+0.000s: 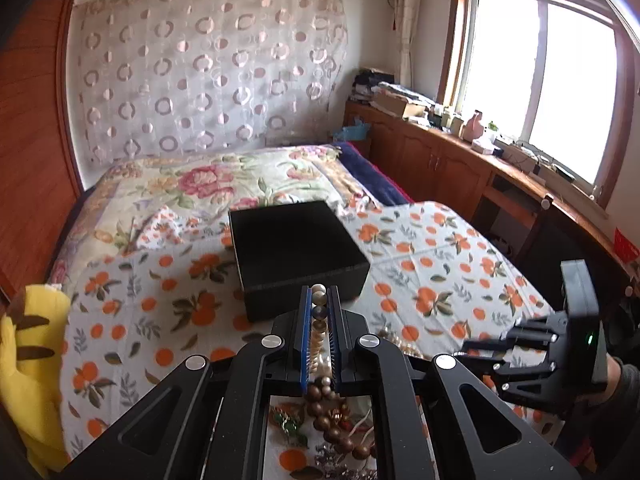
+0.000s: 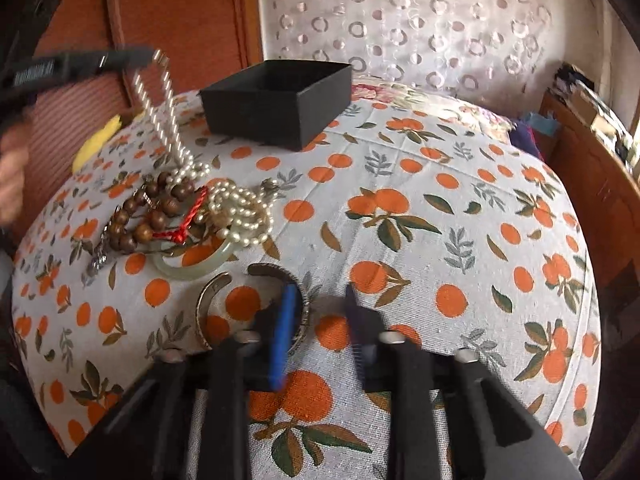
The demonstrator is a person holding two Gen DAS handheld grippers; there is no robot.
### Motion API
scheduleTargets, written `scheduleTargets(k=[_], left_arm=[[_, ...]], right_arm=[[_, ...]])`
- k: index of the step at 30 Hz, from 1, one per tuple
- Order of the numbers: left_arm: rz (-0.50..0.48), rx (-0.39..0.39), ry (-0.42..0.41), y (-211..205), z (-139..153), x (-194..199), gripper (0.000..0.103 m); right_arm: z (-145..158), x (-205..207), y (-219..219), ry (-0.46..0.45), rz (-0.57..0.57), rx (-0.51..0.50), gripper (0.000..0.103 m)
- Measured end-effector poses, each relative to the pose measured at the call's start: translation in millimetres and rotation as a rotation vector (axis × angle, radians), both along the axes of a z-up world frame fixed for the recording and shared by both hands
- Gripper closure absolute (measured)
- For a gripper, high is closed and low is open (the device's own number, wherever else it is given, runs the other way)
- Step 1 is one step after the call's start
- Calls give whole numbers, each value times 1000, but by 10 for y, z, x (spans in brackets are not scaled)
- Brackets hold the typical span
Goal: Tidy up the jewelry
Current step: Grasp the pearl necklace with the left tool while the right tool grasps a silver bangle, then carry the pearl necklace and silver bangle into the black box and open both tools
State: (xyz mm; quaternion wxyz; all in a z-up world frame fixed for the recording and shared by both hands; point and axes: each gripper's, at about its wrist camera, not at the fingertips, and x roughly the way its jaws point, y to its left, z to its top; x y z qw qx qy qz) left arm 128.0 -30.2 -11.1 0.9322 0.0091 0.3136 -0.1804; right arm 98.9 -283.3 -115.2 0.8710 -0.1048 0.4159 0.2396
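Nearest us in the right wrist view, our right gripper hovers with its two fingers spread apart and nothing between them, just above one open metal cuff bracelet on the orange-print bedcover. Its blue-padded left finger sits inside the cuff's curve; whether it touches we cannot tell.

Beyond the cuff, toward the left, lies the jewelry pile: one pale jade bangle, one brown wooden bead bracelet with one red cord across it, and a heap of small pearls; how many strands it holds we cannot tell.

Our left gripper is closed on one pearl necklace, whose two lines of beads hang from its tip down to the pile. In the left wrist view the beads sit pinched between the blue pads.

Farther back stands one black open box, apart from the pile. One yellow plush toy lies at the bed's left edge.
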Motion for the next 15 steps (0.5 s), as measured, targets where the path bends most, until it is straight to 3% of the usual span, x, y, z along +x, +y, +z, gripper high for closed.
scheduleTargets(k=[6,15], left_arm=[[3,-2,-55,-23,278,21,96],[10,0,-138,-46,739,45,96]], right_arm=[[78,23,1,-35,-5,-2,97],[572,141,9,-150,-22,45,98]])
